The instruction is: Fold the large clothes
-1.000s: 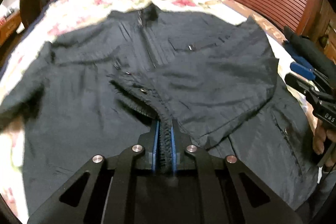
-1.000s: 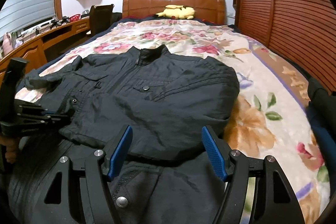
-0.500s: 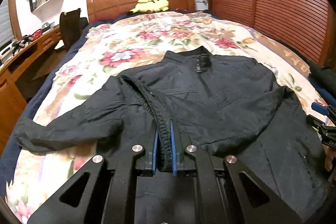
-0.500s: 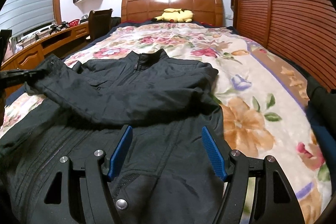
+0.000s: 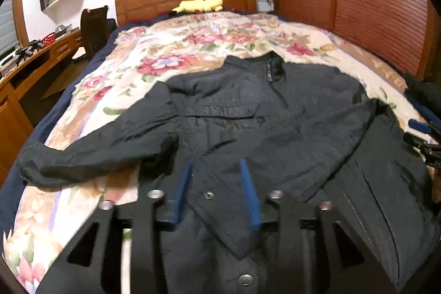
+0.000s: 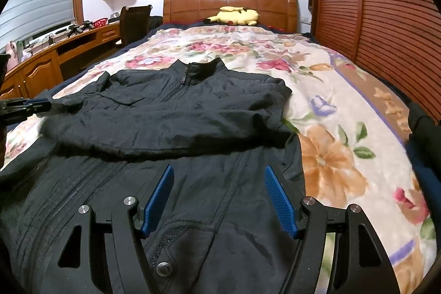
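Note:
A black zip jacket (image 5: 275,128) lies front up on the floral bedspread (image 5: 171,51), collar toward the headboard. One sleeve (image 6: 171,126) is folded across the chest; the other sleeve (image 5: 91,153) stretches out to the left. My left gripper (image 5: 215,163) hovers over the lower front panel, its jaws opening. The cloth lies under them and the blue pads do not press on it. My right gripper (image 6: 218,168) stands open above the jacket's hem, with nothing pinched. The right gripper (image 5: 421,134) also shows at the left wrist view's edge, and the left gripper (image 6: 24,108) at the right wrist view's.
A yellow plush toy (image 6: 237,15) rests by the wooden headboard (image 6: 228,2). A slatted wooden wardrobe (image 6: 386,18) runs along the bed's right side. A desk (image 6: 55,57) and chair (image 6: 135,21) stand on the left. A dark bundle (image 6: 424,128) lies at the bed's right edge.
My left gripper, shut on the zipper edge, drew it back across the jacket, then let go; its jaws have parted and the panel lies flat. The right gripper has not moved.

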`<state>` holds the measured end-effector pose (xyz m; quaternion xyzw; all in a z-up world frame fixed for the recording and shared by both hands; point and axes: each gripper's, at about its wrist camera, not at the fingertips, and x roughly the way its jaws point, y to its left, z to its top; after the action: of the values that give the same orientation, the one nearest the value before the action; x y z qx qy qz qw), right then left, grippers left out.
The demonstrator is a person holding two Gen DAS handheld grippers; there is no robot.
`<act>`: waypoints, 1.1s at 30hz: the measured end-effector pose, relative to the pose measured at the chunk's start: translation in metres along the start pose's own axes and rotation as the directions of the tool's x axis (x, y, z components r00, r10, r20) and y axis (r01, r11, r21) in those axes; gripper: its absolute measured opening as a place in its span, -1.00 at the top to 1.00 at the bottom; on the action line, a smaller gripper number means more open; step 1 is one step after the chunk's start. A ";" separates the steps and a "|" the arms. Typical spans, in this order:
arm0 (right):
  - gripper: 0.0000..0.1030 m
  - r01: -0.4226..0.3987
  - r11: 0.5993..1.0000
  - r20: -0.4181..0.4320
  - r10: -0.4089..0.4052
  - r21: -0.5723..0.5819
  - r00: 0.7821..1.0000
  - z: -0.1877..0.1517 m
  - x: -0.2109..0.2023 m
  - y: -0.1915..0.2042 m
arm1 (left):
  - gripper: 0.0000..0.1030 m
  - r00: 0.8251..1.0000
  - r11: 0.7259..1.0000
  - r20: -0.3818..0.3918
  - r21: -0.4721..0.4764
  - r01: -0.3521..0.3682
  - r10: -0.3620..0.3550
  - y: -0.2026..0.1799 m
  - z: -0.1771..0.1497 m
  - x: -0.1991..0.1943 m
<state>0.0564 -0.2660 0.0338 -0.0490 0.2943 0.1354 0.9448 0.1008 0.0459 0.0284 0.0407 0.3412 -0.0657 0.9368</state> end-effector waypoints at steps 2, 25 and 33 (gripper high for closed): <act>-0.36 -0.002 1.000 0.001 0.002 -0.002 1.000 0.002 0.001 0.002 | 0.05 1.000 1.000 0.007 -0.010 0.002 -0.002 0.009 0.000 -0.003; -0.36 -0.163 0.977 0.008 0.165 -0.140 0.986 0.016 0.024 0.072 | -0.75 0.992 0.980 -0.050 -0.158 -0.121 0.114 0.154 -0.036 0.010; -0.36 -0.188 0.966 -0.032 0.185 -0.177 0.982 0.014 0.036 0.077 | -0.75 0.972 0.945 -0.108 -0.236 -0.227 0.207 0.228 -0.048 0.027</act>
<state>0.0701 -0.1818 0.0236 -0.1070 0.2912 0.2494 0.9173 0.1252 0.2746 -0.0184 -0.0360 0.3783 0.0823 0.9213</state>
